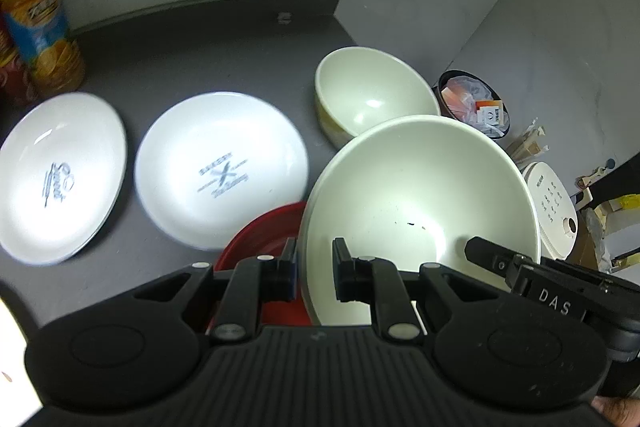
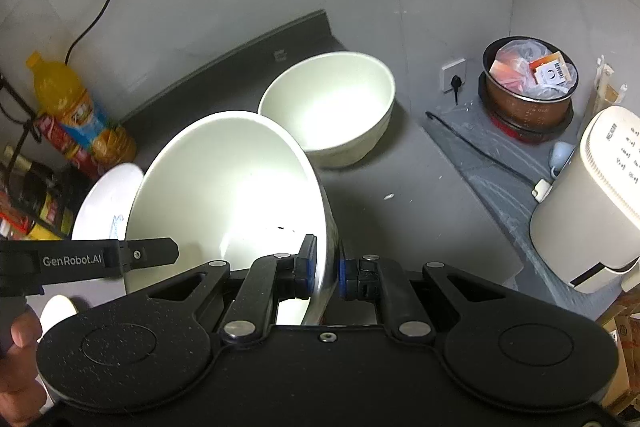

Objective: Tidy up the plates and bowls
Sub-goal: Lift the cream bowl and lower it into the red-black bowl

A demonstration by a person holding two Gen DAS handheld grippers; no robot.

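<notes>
Dark grey bench (image 1: 192, 67) set against a pale tiled wall, ending at a right edge with a bin (image 2: 528, 95) and a rice cooker (image 2: 588, 199) on the floor beyond. Both tools grip one large cream bowl (image 1: 420, 195), tilted and off the bench: the left tool (image 1: 316, 259) is pinched nearly closed on its near-left rim, the right tool (image 2: 326, 259) likewise on its right rim. A second cream bowl (image 1: 372, 91) sits just behind it near the right edge; two white plates (image 1: 222, 167) lie to the left and a red plate (image 1: 260, 243) under the held bowl. Likely risks: the glazed rim slipping from such thin pinches if the hands drift apart, or the bowl clipping the other bowl's rim and nudging it off the right edge
</notes>
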